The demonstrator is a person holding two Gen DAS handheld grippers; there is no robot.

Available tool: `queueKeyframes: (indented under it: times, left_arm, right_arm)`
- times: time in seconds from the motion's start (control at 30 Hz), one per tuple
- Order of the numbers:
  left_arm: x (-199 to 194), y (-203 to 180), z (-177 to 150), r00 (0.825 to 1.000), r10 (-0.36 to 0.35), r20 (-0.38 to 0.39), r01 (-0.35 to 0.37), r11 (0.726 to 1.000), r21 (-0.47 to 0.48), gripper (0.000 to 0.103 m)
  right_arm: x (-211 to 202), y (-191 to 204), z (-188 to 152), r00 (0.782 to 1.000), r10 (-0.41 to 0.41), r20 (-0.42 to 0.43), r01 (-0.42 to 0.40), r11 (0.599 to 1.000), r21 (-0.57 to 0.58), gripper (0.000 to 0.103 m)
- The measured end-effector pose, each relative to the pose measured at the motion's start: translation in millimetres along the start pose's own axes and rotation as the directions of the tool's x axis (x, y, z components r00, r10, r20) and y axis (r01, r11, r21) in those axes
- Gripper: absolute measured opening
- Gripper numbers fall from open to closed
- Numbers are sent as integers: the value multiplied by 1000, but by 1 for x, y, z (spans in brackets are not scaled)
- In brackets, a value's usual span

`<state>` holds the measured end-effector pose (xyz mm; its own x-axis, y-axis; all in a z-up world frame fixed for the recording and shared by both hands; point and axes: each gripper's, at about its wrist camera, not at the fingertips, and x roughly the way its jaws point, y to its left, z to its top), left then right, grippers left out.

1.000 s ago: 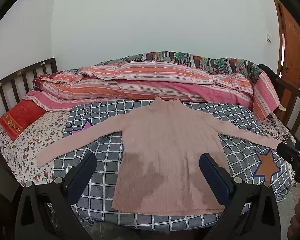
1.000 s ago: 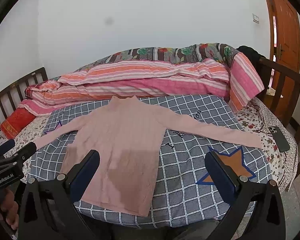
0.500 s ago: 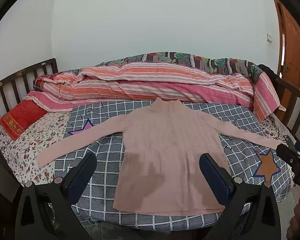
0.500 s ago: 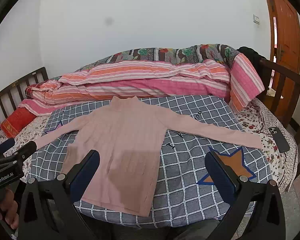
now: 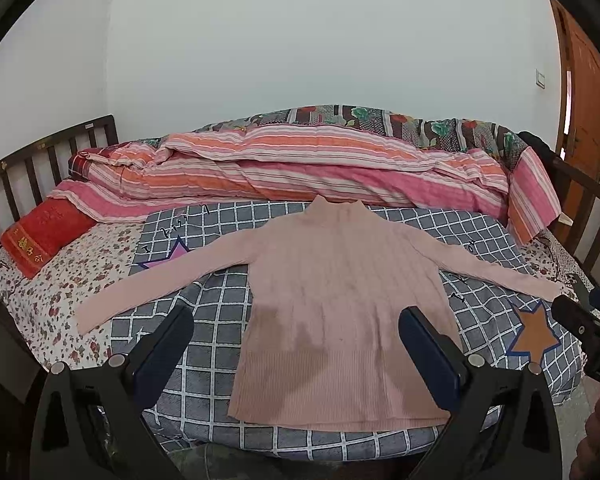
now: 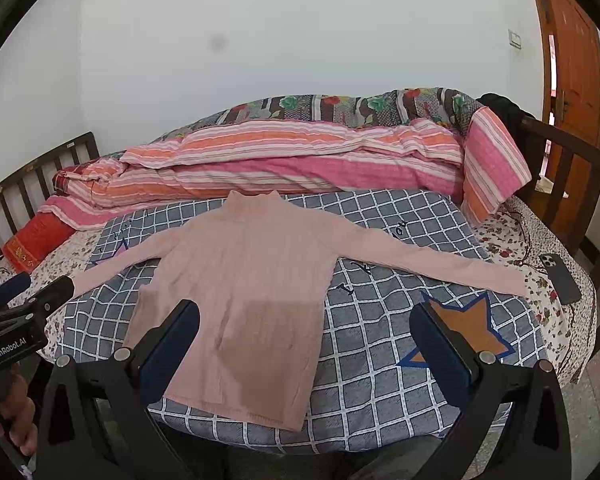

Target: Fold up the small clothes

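A pink long-sleeved ribbed sweater (image 5: 340,300) lies flat on a grey checked blanket (image 5: 212,344), collar away from me, both sleeves spread wide; it also shows in the right wrist view (image 6: 244,288). My left gripper (image 5: 296,344) is open and empty, held above the sweater's hem. My right gripper (image 6: 306,340) is open and empty, above the hem's right side and the blanket. The right gripper shows at the right edge of the left wrist view (image 5: 580,320); the left gripper shows at the left edge of the right wrist view (image 6: 28,304).
A rolled striped pink and orange quilt (image 5: 300,172) lies along the far side of the bed. A red pillow (image 5: 44,236) is at the left. A dark phone (image 6: 560,278) lies at the bed's right edge. Wooden bed rails (image 6: 572,184) stand at both ends.
Both grippers have drifted back and up slightly; the sweater looks a little farther off. The sweater has not moved and both grippers stay open.
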<state>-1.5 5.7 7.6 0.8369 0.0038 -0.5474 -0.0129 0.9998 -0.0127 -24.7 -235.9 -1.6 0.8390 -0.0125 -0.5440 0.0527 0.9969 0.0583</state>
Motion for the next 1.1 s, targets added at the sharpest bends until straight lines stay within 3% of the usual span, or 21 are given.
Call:
queueKeyframes:
  times: [1.1]
  left_arm:
    - [5,-3,3,1000,4,3,-4,1000,11,103]
  right_arm:
    - [1,0,0,1000,0,8,0,1000,14,103]
